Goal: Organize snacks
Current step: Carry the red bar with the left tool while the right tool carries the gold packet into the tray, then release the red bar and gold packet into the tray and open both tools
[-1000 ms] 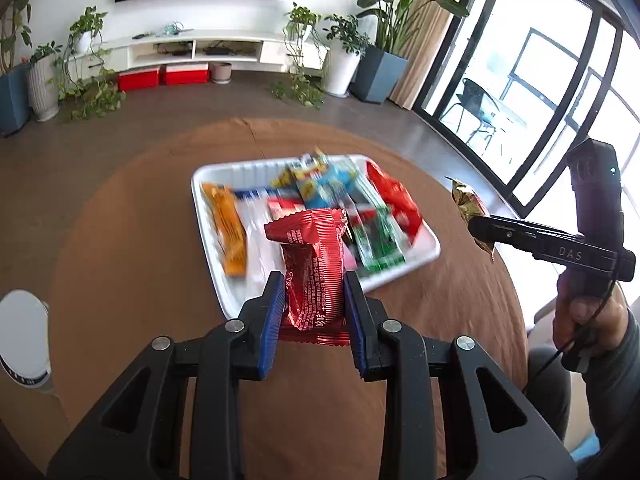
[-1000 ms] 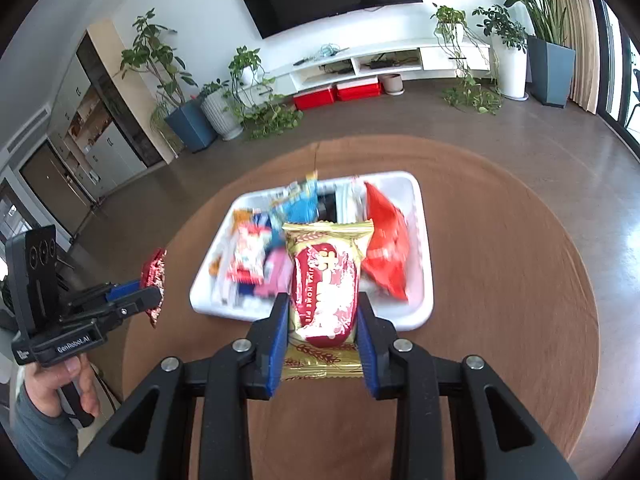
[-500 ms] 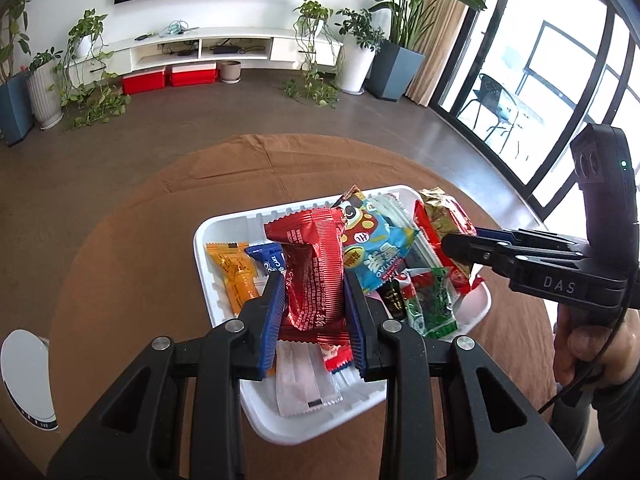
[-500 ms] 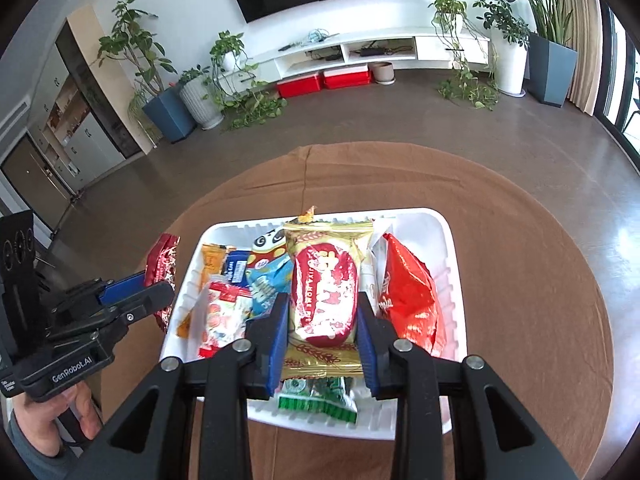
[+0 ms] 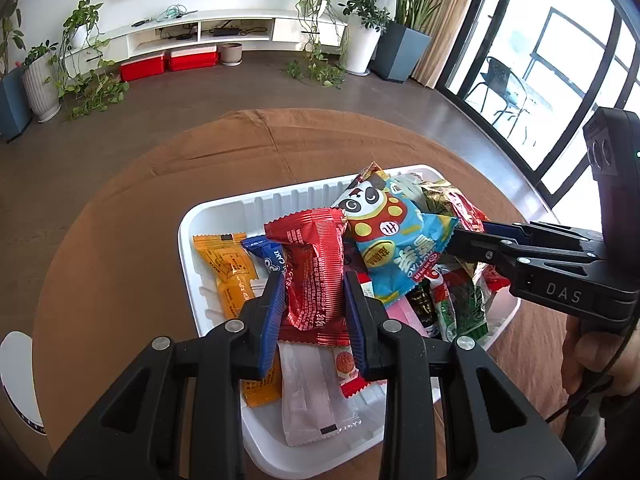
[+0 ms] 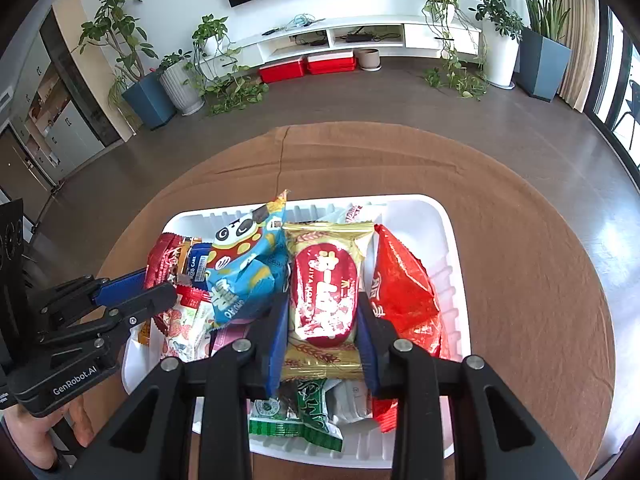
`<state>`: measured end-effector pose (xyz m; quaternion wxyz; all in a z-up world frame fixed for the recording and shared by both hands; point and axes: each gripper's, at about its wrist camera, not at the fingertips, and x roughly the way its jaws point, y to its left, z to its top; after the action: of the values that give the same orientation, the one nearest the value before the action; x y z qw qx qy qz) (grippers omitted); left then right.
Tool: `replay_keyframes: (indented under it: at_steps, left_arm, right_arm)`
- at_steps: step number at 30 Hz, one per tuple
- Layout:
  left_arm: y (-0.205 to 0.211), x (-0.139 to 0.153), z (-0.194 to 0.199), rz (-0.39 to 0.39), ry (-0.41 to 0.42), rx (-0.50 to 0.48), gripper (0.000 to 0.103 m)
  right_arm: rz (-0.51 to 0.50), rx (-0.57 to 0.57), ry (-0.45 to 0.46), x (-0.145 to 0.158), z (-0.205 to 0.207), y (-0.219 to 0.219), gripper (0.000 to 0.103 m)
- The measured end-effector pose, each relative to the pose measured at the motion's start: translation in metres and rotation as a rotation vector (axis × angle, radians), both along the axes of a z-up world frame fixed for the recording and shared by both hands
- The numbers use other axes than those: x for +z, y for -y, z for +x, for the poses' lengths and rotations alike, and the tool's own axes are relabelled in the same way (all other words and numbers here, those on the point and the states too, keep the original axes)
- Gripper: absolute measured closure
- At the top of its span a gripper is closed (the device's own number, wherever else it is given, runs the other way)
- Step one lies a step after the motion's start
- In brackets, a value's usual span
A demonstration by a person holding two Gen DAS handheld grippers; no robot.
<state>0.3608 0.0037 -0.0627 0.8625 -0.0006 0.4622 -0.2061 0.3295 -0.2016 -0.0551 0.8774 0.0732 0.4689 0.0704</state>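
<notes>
On my left, my left gripper (image 5: 316, 312) pinches a crinkled red snack packet (image 5: 316, 264) above the white tray (image 5: 224, 216), which sits on the round brown table (image 5: 120, 240). A blue panda packet (image 5: 388, 236) lies in the middle of the tray's pile. On my right, my right gripper (image 6: 323, 334) squeezes a gold and red cake packet (image 6: 326, 292) over the same tray, just beside an orange-red bag (image 6: 400, 288).

The left gripper (image 5: 314, 300) has its blue-padded fingers (image 5: 272, 312) pressed in on a red snack packet (image 5: 316, 268), held upright above the white tray (image 5: 224, 216). The right gripper (image 6: 322, 320) does the same with a gold-and-red packet (image 6: 324, 296) — jaws clamped on both sides. Each reaches in from its own side, tips near one another, with a hand (image 5: 588, 360) wrapped round the right handle.
</notes>
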Motion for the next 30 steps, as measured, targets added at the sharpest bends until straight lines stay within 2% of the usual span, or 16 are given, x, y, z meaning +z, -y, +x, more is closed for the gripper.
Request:
replay_keyframes:
  at_steps: [9, 17, 20, 21, 27, 30]
  left_arm:
    - [0.006, -0.008, 0.009, 0.011, -0.007, 0.001, 0.074]
    - [0.012, -0.01, 0.01, 0.014, 0.004, -0.009, 0.074]
    - [0.01, -0.013, 0.009, 0.021, 0.003, -0.003, 0.066]
    - [0.01, -0.013, 0.009, 0.024, 0.003, 0.0, 0.061]
    - [0.011, -0.012, 0.007, 0.029, 0.012, 0.002, 0.059]
    - [0.01, -0.007, 0.002, 0.037, 0.029, 0.012, 0.044]
  right_arm:
    - [-0.034, 0.018, 0.003, -0.003, 0.004, -0.006, 0.069]
    - [-0.044, 0.014, 0.0, -0.003, 0.004, -0.006, 0.062]
    - [-0.049, 0.012, 0.0, -0.002, 0.004, -0.005, 0.058]
    - [-0.05, 0.013, 0.001, -0.002, 0.004, -0.004, 0.058]
    - [-0.073, 0.017, 0.02, 0.002, 0.0, -0.004, 0.054]
    - [-0.082, 0.015, 0.035, 0.005, -0.004, -0.002, 0.049]
